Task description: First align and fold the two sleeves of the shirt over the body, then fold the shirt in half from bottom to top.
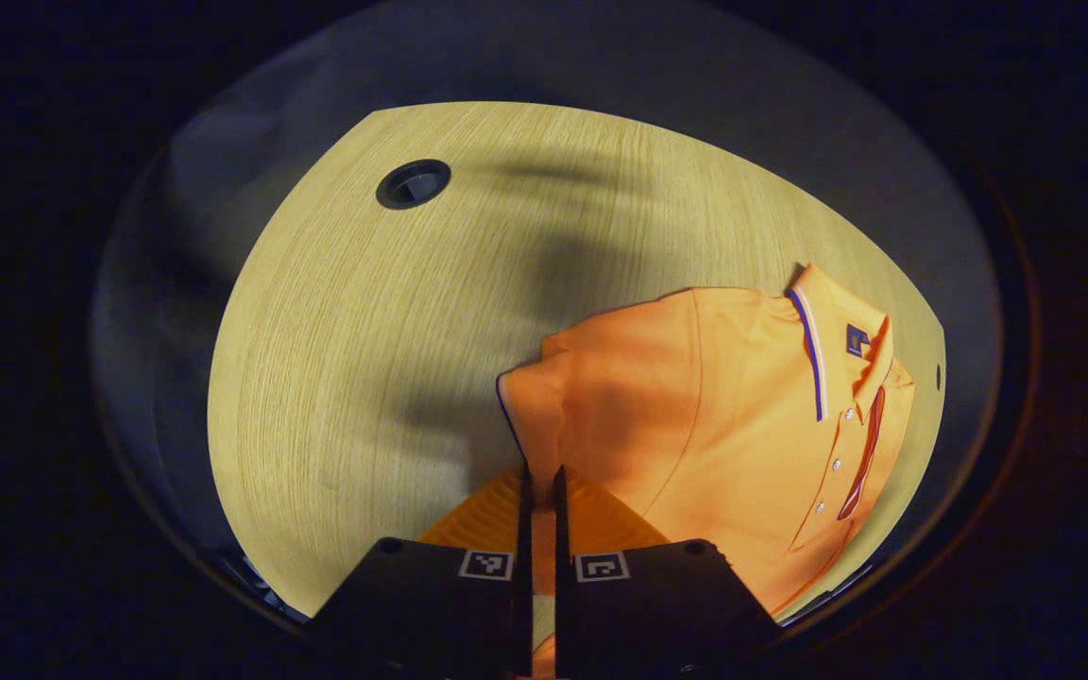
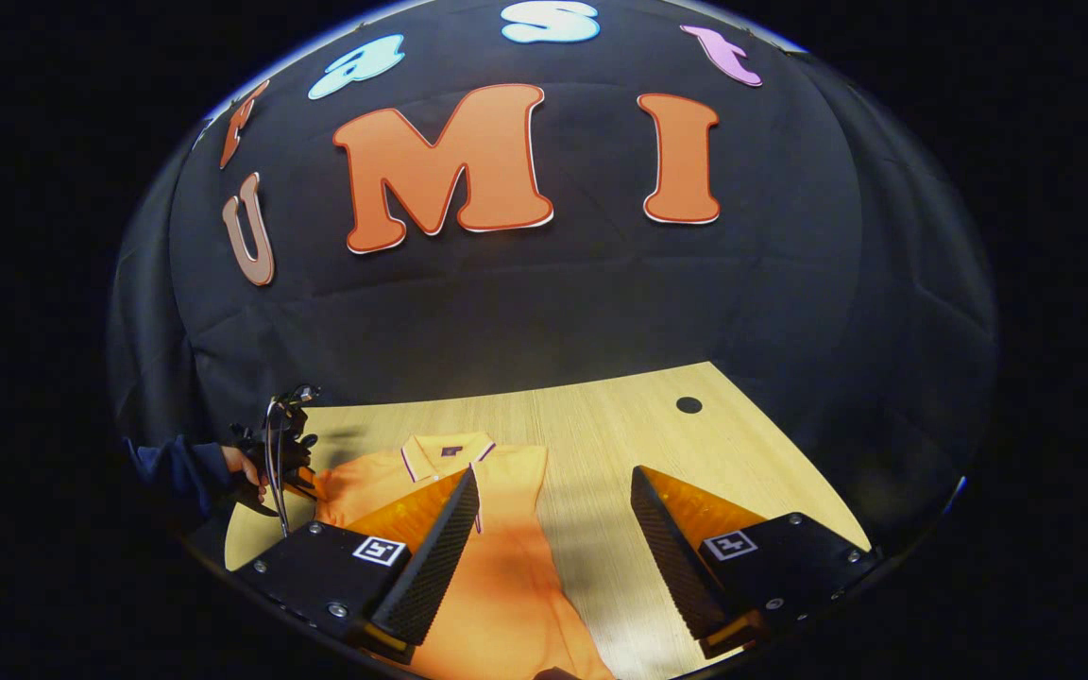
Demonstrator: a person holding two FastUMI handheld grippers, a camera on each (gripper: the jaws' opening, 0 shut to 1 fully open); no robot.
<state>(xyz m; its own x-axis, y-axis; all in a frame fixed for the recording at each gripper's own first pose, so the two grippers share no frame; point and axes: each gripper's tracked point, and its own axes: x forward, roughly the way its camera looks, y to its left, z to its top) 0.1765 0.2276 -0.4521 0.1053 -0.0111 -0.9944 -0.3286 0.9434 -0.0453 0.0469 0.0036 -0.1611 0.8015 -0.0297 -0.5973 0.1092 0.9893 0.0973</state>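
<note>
Lying face-up on the light wooden desk (image 1: 393, 321), the orange short-sleeved polo shirt (image 1: 723, 425) is having its sleeve folded inward by the left gripper (image 1: 541, 486), nearly closed, seemingly pinching cloth, while the right gripper (image 2: 553, 510) is hovering wide, needing the other sleeve next.

Right gripper (image 2: 553, 491) hangs, fingers spread, above the shirt (image 2: 506, 567) on the table (image 2: 620, 416).
</note>
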